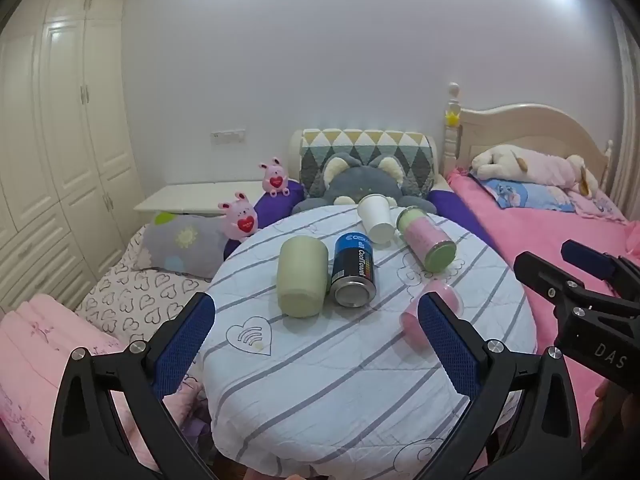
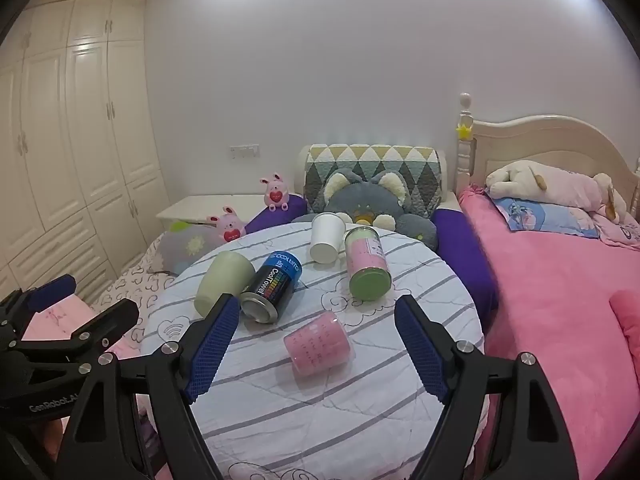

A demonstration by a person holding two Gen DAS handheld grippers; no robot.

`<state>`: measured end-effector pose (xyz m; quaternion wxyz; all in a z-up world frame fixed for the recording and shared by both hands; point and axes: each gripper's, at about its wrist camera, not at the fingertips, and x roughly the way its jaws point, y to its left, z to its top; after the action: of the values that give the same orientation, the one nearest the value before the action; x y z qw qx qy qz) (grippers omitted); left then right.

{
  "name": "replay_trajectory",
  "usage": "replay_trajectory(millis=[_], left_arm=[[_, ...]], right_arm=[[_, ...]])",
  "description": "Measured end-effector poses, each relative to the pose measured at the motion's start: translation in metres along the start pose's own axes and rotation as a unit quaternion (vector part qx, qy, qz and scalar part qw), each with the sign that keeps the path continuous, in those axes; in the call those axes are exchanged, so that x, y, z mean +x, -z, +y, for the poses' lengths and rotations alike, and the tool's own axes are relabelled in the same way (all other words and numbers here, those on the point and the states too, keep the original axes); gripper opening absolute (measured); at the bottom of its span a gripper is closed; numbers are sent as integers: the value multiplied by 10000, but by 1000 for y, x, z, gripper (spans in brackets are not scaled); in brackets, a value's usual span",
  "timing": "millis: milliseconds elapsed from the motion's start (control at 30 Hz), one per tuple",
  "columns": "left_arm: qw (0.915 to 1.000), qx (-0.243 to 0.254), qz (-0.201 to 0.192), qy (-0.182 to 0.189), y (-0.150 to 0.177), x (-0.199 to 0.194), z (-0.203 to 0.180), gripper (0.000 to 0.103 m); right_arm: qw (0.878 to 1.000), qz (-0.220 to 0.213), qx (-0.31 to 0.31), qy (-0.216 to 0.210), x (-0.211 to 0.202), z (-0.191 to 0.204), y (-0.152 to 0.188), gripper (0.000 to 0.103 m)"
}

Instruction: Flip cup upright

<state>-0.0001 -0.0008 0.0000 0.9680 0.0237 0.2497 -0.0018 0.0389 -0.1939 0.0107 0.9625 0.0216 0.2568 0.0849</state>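
Several cups and cans lie on their sides on a round table covered with a striped white cloth (image 1: 320,380) (image 2: 328,408): a pale green cup (image 1: 302,276) (image 2: 222,280), a blue can (image 1: 354,270) (image 2: 274,286), a white paper cup (image 1: 376,218) (image 2: 326,238), a pink-and-green jar (image 1: 426,244) (image 2: 366,264) and a pink cup (image 1: 432,312) (image 2: 318,348). My left gripper (image 1: 316,344) is open and empty over the table's near part. My right gripper (image 2: 314,350) is open and empty, its jaws standing on either side of the pink cup. The right gripper also shows in the left wrist view (image 1: 560,268).
A grey plush cushion (image 1: 360,184) and two pink toy rabbits (image 1: 240,220) sit behind the table. A pink bed (image 2: 560,300) with a plush dog (image 2: 552,184) lies to the right. White wardrobes (image 1: 60,140) stand on the left.
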Motion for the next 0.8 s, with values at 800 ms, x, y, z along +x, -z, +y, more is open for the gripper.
replay_trajectory(millis=[800], left_arm=[[9980, 169, 321, 517, -1, 10, 6, 103]], right_arm=[[9989, 213, 143, 387, -4, 13, 6, 81]])
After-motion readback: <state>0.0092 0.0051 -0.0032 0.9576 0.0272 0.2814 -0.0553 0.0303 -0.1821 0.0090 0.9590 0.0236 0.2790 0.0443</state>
